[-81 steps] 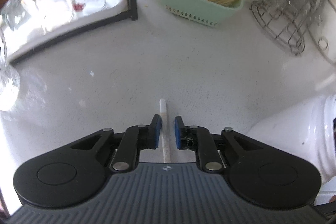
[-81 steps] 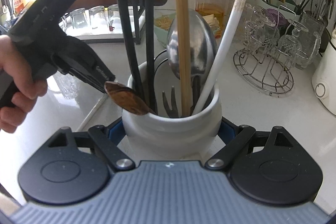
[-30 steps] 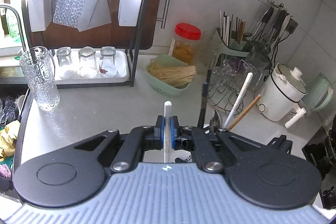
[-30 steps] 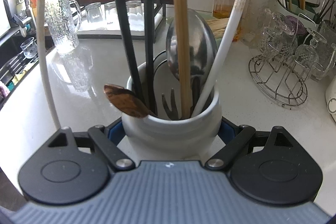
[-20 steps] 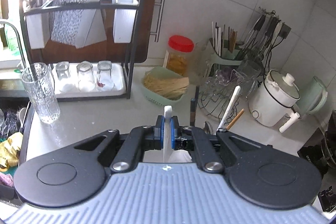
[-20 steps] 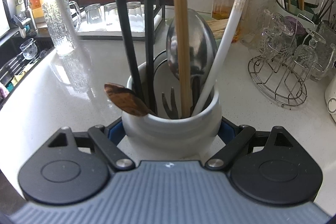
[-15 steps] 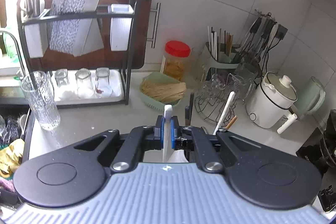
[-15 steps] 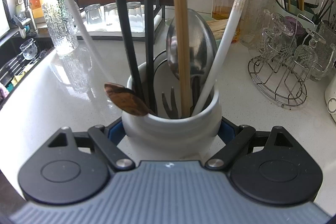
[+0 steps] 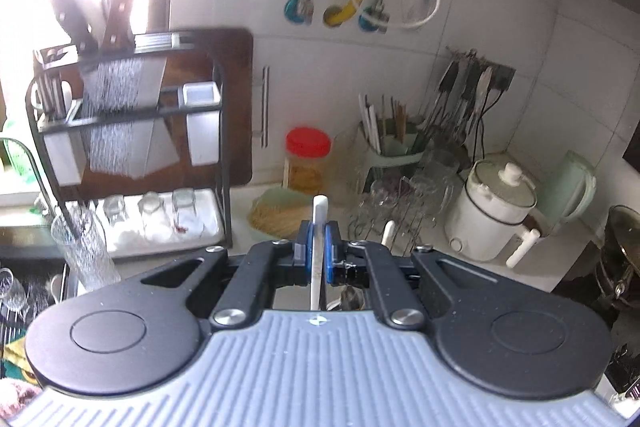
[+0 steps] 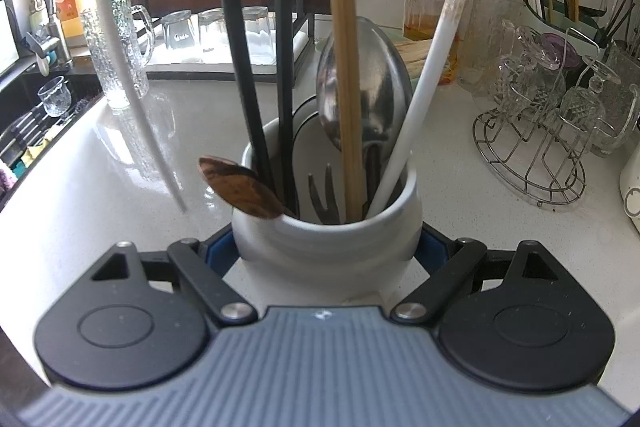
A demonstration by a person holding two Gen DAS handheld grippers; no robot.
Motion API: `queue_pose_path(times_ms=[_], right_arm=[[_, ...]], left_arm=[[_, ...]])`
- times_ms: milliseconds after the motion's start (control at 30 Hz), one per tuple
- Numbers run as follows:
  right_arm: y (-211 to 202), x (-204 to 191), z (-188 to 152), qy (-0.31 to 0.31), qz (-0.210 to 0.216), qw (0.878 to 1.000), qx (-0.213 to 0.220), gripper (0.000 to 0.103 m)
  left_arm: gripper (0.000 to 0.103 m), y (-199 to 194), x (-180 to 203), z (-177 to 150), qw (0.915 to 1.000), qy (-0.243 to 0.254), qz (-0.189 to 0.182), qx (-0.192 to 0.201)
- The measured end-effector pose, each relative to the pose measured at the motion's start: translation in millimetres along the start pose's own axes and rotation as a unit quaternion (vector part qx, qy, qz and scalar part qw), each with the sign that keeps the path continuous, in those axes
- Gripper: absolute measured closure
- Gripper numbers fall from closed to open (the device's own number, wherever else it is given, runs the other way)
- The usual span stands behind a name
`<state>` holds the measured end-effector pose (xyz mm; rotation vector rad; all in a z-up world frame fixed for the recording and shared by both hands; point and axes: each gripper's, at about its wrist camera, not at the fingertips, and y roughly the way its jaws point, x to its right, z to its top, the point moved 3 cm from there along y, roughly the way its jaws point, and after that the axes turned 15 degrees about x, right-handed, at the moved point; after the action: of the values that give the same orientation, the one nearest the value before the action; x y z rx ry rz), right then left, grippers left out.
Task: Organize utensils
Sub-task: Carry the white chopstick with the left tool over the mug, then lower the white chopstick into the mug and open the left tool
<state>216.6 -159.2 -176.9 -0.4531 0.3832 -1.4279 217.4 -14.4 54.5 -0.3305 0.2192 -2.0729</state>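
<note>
- Left gripper (image 9: 319,254): jaws closed on a thin white chopstick (image 9: 318,247), pinched between the blue pads; short end pokes up past the fingertips at centre frame, the rest runs down out of sight behind the gripper body.
- Right wrist view: same white chopstick (image 10: 120,67) appears as a long pale rod slanting from upper left of frame down toward centre, lower tip hanging over the white countertop (image 10: 100,187), just left of the crock and clear of it.
- Right gripper (image 10: 326,251): jaws clamped around the white utensil crock (image 10: 328,239), low centre of frame, bracing it.
- Crock already carries black chopsticks (image 10: 256,67), a wooden handle (image 10: 344,67), a white handle (image 10: 432,47), a steel spoon (image 10: 376,87), a fork (image 10: 326,195); a brown wooden spoon (image 10: 240,187) leans out over the left rim.
- Key relation: chopstick's long axis is steeply tilted, tip low and to the left of the crock mouth. Judgement: tip must travel rightward in frame and rise above the rim, past the brown spoon bowl, before dropping in.
- Risk, as judged: catching that spoon or the black chopsticks on entry.
- Left wrist view is motion-blurred; crock mostly hidden beneath the gripper there.
</note>
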Motion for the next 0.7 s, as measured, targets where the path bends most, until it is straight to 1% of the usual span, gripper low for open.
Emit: queue_pose_path(times_ms=[200, 333, 500, 667, 700], right_arm=[[2.2, 0.6, 0.8, -0.001, 0.003, 1.000, 0.002, 0.012], [4.0, 0.6, 1.5, -0.001, 0.005, 1.000, 0.003, 0.012], [4.9, 1.0, 1.7, -0.003, 0.009, 1.000, 0.005, 0.012], [6.0, 1.6, 1.9, -0.004, 0.011, 1.000, 0.006, 0.012], [6.4, 1.7, 2.0, -0.004, 0.012, 1.000, 0.006, 0.012]], left_arm=[[0.096, -6.9, 14.0, 19.4, 0.9996, 0.007, -0.010, 0.024], [0.096, -4.3, 20.0, 26.1, 0.9993, 0.011, -0.015, 0.032], [0.096, 9.7, 20.8, 24.3, 0.9993, 0.011, -0.015, 0.032], [0.096, 24.6, 19.2, 14.6, 0.9994, 0.004, -0.022, 0.027], [0.096, 28.1, 19.5, 11.6, 0.9994, 0.008, -0.019, 0.026]])
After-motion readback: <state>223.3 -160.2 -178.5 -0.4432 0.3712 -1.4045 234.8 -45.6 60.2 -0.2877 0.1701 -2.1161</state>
